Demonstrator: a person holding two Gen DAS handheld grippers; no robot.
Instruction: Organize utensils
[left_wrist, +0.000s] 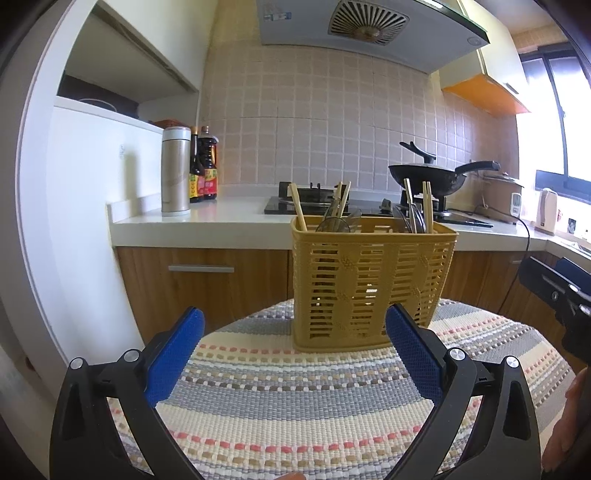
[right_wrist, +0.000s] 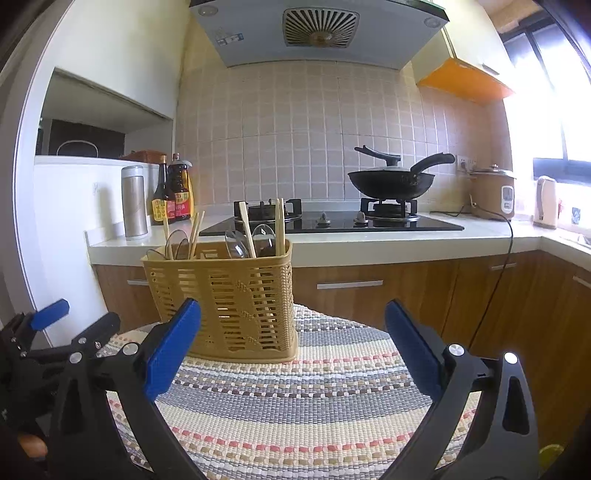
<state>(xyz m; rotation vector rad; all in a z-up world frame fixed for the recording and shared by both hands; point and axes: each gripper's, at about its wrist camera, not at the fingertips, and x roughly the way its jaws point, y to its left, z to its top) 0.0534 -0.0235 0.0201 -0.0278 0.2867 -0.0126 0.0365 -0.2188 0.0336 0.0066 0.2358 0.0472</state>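
A yellow slatted plastic utensil basket (left_wrist: 369, 284) stands upright on a striped woven mat (left_wrist: 295, 406); it also shows in the right wrist view (right_wrist: 229, 302). Wooden chopsticks (left_wrist: 298, 206) and clear plastic spoons (left_wrist: 338, 221) stick up out of it, seen too in the right wrist view as chopsticks (right_wrist: 280, 225) and spoons (right_wrist: 243, 240). My left gripper (left_wrist: 295, 325) is open and empty, just in front of the basket. My right gripper (right_wrist: 293, 317) is open and empty, with the basket ahead and left of it.
Behind the mat runs a white kitchen counter (right_wrist: 369, 240) with a gas hob, a black wok (right_wrist: 391, 181), a steel flask (right_wrist: 133, 201), sauce bottles (right_wrist: 173, 195), a rice cooker (right_wrist: 493, 192) with a trailing cord, and a kettle (right_wrist: 546, 201). Wooden cabinets stand below.
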